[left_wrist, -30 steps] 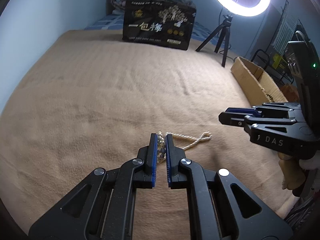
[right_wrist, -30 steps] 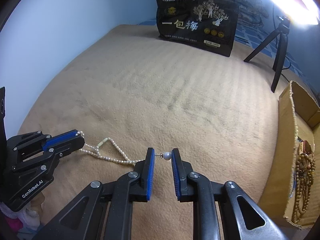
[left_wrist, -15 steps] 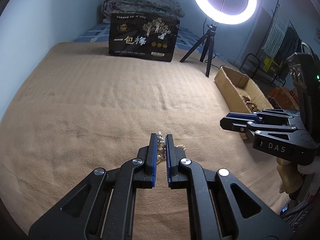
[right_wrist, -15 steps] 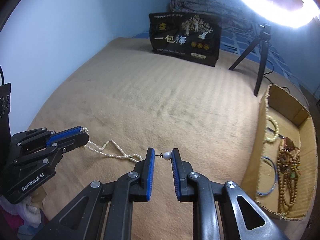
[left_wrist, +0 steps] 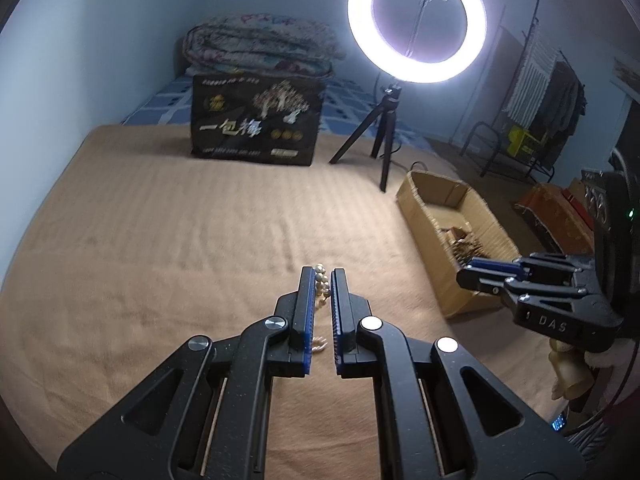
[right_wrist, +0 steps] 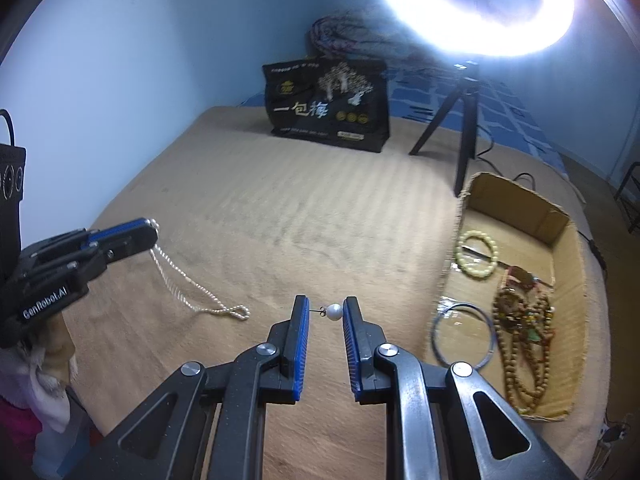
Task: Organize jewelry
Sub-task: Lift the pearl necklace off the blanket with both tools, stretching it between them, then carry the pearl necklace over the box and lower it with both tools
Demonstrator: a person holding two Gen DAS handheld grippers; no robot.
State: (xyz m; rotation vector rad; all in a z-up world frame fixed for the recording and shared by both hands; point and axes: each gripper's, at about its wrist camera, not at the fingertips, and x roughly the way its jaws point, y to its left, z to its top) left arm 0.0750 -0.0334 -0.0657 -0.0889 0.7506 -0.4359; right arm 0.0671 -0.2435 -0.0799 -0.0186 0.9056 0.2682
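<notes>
left hand-held gripper [left_wrist: 322, 280] is pinched on a pearl necklace [right_wrist: 188, 280], its fine beaded strand trailing to the fuzzy tan blanket [right_wrist: 280, 220]. right hand-held gripper [right_wrist: 323, 312] clamps a round pearl stud earring [right_wrist: 334, 312] by post and ball. both seem mid-carry; next, release them over the cardboard box [right_wrist: 568, 280] holding wooden beads and bangles.

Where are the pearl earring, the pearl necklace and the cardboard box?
pearl earring [right_wrist: 335, 312], right wrist view, on the pearl.
pearl necklace [right_wrist: 236, 312], right wrist view, on its hanging loop.
cardboard box [right_wrist: 516, 200], right wrist view, on its far wall.
</notes>
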